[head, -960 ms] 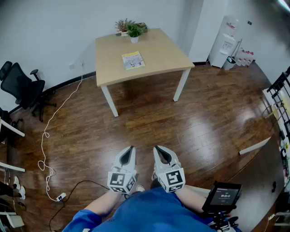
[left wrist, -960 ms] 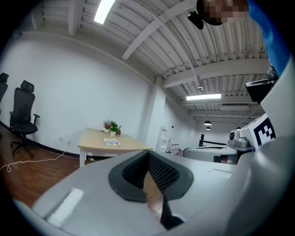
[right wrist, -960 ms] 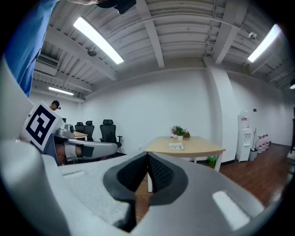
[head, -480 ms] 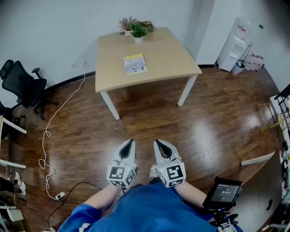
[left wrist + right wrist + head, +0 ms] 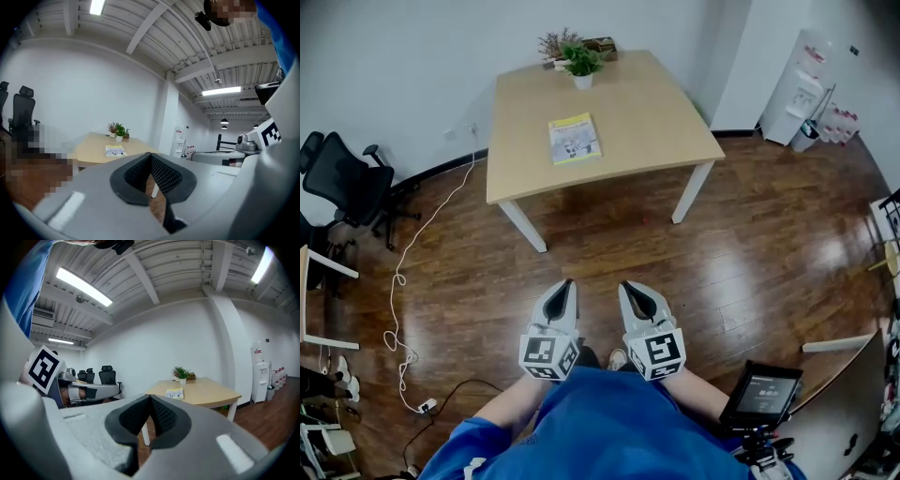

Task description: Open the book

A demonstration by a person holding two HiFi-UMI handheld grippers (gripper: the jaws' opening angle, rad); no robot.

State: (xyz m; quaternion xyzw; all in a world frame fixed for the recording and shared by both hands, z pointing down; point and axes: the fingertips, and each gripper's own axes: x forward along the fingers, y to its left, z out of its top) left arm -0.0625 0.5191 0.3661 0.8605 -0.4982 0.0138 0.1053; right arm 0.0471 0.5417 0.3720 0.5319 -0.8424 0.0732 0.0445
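Observation:
A closed book (image 5: 574, 139) with a yellow and white cover lies flat on the light wooden table (image 5: 637, 122) across the room. It shows small in the left gripper view (image 5: 115, 150) and in the right gripper view (image 5: 175, 393). My left gripper (image 5: 566, 284) and right gripper (image 5: 625, 286) are held side by side close to my body, well short of the table, pointing toward it. Both are shut with nothing between their jaws. The jaw tips meet in the left gripper view (image 5: 150, 155) and in the right gripper view (image 5: 150, 397).
Two potted plants (image 5: 577, 60) stand at the table's far edge. A black office chair (image 5: 342, 180) is at the left, a white cable (image 5: 398, 281) runs over the wooden floor, a water dispenser (image 5: 802, 84) stands at the right, and a tablet on a stand (image 5: 759, 397) sits beside me.
The table and book have shifted nearer and slightly left in the head view as I step forward. Both grippers keep their pose and stay shut.

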